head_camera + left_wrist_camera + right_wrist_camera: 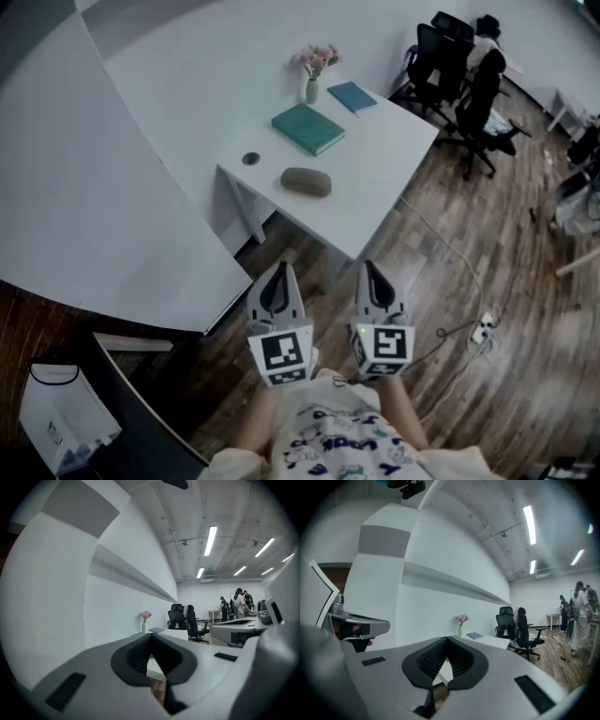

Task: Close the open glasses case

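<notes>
The glasses case (306, 181), a grey-brown oval, lies near the front of the white table (375, 178); from here it looks like one rounded lump, and I cannot make out a raised lid. Both grippers hang over the wooden floor well short of the table. My left gripper (279, 268) has its jaws together with nothing between them, and so does my right gripper (370, 266). The left gripper view shows the left gripper (151, 635) shut, pointing at the table's end. In the right gripper view the right gripper (446, 639) is likewise shut. Neither gripper view shows the case.
On the table lie a teal book (307, 127), a blue book (352, 96) and a vase of pink flowers (315, 73). Black office chairs (464, 80) stand at the far right. A power strip and cable (483, 328) lie on the floor. A curved white wall (112, 187) runs along the left.
</notes>
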The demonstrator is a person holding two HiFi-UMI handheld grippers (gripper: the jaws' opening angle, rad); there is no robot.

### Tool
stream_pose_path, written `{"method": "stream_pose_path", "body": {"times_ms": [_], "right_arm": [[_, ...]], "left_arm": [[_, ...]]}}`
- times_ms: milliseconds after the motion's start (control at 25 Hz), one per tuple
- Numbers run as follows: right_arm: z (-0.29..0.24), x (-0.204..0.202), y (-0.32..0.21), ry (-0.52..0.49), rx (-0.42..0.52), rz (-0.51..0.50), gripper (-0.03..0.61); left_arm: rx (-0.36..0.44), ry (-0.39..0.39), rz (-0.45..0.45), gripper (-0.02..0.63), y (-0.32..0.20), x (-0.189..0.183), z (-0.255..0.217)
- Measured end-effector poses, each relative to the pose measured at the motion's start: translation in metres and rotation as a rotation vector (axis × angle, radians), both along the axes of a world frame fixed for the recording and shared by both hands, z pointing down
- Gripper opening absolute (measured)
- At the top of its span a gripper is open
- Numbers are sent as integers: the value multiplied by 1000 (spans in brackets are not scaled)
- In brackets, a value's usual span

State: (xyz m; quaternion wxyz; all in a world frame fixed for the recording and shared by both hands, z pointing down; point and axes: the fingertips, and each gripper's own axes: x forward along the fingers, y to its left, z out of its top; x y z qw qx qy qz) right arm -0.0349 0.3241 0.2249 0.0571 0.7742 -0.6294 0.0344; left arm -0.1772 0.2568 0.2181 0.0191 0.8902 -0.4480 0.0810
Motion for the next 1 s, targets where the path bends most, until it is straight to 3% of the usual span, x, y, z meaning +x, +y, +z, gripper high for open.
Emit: {"method": "stream_pose_path", "body": {"times_ms": [1000], "right_arm": [[34, 26, -58, -54, -72, 67, 2]], "left_arm": [[-97, 24, 55, -1, -65, 19, 28]]}}
